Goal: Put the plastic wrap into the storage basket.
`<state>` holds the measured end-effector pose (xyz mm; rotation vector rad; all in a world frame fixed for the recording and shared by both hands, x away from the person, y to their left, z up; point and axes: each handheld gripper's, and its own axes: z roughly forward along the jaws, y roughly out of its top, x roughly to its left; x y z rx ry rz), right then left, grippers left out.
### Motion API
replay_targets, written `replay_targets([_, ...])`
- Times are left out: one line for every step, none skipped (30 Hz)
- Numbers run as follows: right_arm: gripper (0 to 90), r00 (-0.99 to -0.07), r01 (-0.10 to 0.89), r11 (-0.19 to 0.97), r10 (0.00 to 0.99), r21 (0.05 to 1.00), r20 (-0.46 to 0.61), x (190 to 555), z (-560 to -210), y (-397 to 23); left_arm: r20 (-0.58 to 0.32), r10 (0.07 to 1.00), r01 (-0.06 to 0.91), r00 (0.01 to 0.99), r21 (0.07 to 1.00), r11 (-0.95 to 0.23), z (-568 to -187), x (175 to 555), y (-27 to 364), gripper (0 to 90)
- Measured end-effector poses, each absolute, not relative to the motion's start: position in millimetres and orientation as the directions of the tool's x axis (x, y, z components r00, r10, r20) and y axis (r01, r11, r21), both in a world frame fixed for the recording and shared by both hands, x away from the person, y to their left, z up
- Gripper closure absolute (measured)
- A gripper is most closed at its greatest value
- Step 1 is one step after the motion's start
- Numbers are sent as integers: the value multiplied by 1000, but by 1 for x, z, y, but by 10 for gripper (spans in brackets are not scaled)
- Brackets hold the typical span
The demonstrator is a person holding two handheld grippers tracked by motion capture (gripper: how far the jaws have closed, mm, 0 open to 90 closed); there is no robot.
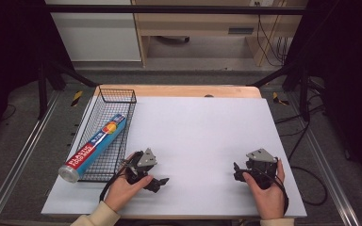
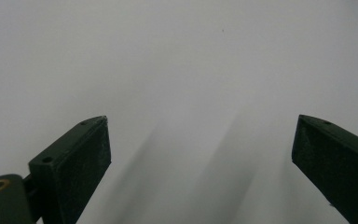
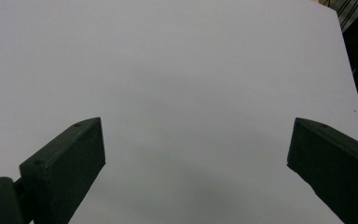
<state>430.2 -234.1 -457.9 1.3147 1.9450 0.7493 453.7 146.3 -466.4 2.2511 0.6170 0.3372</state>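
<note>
A blue box (image 1: 94, 147) with a red, white-lettered end was seen in the black wire basket (image 1: 122, 141). Beside the basket, a white sheet (image 1: 202, 132) was laid over light wood.

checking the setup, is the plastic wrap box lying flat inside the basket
No, the plastic wrap box rests tilted in the wire basket, its near end sticking out over the basket's front rim.

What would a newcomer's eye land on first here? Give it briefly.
First the blue plastic wrap box, lying slantwise in the black wire basket at the table's left edge, its near end poking out over the basket's rim. Next, the two hand-held grippers near the front of the white table: the left hand-held gripper and the right hand-held gripper, both open and holding nothing.
</note>
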Motion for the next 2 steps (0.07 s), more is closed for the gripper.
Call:
replay_targets([44,-275,558,329,940,762,-204,431,-458,-234,58,534,321,844,742,-588,-466,453,147,46])
replay_targets([45,-276,560,322,941,763,-195,431,-459,-234,62,539,321,840,745,-585,-465,452,147,45])
